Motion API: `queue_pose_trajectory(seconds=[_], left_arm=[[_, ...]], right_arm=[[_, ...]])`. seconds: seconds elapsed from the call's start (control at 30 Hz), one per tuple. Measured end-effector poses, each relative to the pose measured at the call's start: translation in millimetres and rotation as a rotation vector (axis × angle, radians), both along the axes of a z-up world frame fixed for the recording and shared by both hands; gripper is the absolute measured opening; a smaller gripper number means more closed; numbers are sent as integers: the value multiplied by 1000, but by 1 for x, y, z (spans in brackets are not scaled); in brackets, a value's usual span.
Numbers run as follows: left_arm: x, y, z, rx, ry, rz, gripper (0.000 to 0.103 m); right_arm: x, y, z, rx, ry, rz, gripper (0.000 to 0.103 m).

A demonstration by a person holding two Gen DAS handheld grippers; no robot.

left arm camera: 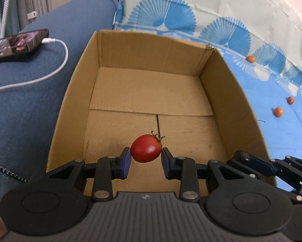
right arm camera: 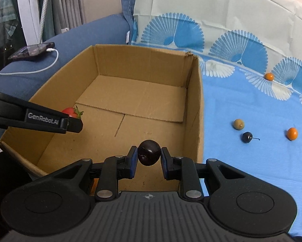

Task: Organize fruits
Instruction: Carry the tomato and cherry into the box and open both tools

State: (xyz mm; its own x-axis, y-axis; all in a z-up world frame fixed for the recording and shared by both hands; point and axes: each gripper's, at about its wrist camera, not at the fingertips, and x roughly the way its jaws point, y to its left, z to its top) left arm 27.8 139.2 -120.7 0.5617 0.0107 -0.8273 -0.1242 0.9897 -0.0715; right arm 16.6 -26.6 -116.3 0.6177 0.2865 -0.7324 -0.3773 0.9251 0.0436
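Left hand-held gripper pinching a red tomato over the near end of the cardboard box. Right hand-held gripper pinching a dark cherry over the box's near right corner. Nothing lying on the box floor. Right of the box, on the blue cloth: orange fruits, a greenish fruit, another dark cherry. Left of the box, a phone with a white cable on a blue sofa arm.
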Motion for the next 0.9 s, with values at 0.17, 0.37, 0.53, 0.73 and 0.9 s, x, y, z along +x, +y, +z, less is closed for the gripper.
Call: queue_pose_trajectory(seconds=[0.17,0.37,0.53,0.73,0.9], left_arm=[[4,2,-12,11,44,9,36],[6,5,-22,14,78,21,36],[6,6,-22,16,84,29,36],[5,6,-11,-4,58,29,90],[-10,-3,12,17,14,23,102]], right_arm=[[3,3,-8,-14,33,1,25],[4,5,-13,-33,32,4,25],[5,6,-13,-42,27,10,25],[7,7,-10,-46,41,37,49],[-6,6,10,-80,22,52,79]])
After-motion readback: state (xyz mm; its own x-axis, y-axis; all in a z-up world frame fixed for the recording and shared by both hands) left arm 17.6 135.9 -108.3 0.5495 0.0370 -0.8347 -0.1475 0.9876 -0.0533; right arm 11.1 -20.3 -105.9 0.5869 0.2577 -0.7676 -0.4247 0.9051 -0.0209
